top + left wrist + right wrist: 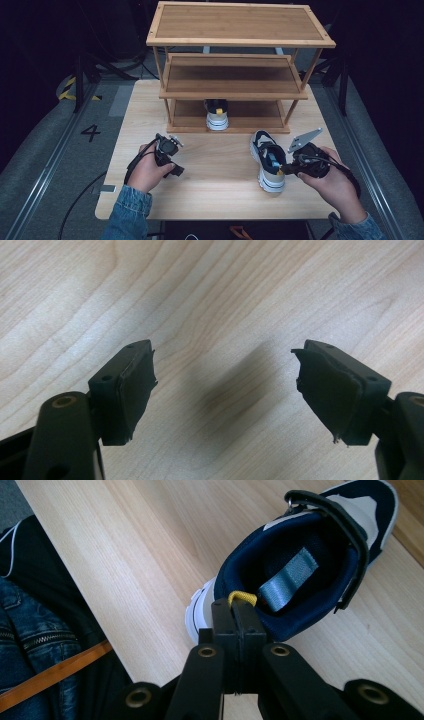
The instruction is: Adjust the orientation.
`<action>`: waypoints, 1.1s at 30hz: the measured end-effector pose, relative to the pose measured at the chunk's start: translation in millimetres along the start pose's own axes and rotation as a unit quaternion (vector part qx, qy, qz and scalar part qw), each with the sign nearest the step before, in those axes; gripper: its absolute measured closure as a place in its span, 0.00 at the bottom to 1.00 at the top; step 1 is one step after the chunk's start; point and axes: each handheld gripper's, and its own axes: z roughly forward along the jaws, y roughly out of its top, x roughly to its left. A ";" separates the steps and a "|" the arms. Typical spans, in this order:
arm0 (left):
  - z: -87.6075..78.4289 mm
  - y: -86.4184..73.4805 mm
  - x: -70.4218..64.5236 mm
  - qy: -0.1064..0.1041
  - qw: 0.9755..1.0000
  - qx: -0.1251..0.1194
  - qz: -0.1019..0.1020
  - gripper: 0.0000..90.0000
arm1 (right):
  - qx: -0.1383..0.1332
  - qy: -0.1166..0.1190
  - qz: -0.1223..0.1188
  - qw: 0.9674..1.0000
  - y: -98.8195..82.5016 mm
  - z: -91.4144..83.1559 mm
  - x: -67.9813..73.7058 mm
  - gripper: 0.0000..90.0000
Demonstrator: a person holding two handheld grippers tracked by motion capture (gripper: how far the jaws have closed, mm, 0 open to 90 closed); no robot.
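Overhead, a pale wooden surface carries a three-tier bamboo rack. One sneaker stands on the rack's bottom shelf, heel toward the camera. A second navy-and-white sneaker lies on the surface just in front of the rack, heel nearest the person. The right gripper meets that heel; the left gripper hovers well apart over bare wood, though whether it touches the surface cannot be told.

Along the left gripper, both black jaws stand wide apart with nothing between them, their rubber pads frayed at the edges, above grained wood.

Along the right gripper, the jaws are pressed together on the yellow pull loop at the sneaker's heel. The mesh-lined interior shows a grey-blue tag; the toe is cut off by the frame.
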 end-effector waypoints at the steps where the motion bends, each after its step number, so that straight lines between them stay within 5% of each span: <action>1: 0.1 -0.1 0.0 0.000 1.000 0.001 0.001 0.26 | 0.003 0.001 0.000 1.000 -0.1 0.3 0.4 1.00; 4: -0.1 -0.2 0.6 0.000 1.000 0.002 0.001 0.26 | 0.014 0.009 0.006 1.000 -0.8 0.6 1.1 0.98; 10: 0.5 -0.8 -1.2 0.003 1.000 0.005 0.003 0.26 | 0.003 -0.006 0.016 1.000 2.6 -3.5 4.9 0.65; 13: 0.8 -3.2 -2.1 0.002 1.000 0.006 0.001 0.26 | -0.003 -0.012 0.012 1.000 4.7 -0.6 3.1 0.58; 19: 0.0 -14.8 -1.2 0.005 1.000 0.011 -0.007 0.26 | 0.002 0.003 0.002 1.000 14.2 15.2 -1.6 0.54; 33: -5.3 -35.3 5.4 0.014 0.999 0.006 -0.034 0.25 | 0.081 0.058 0.000 0.995 23.9 59.5 -8.8 0.57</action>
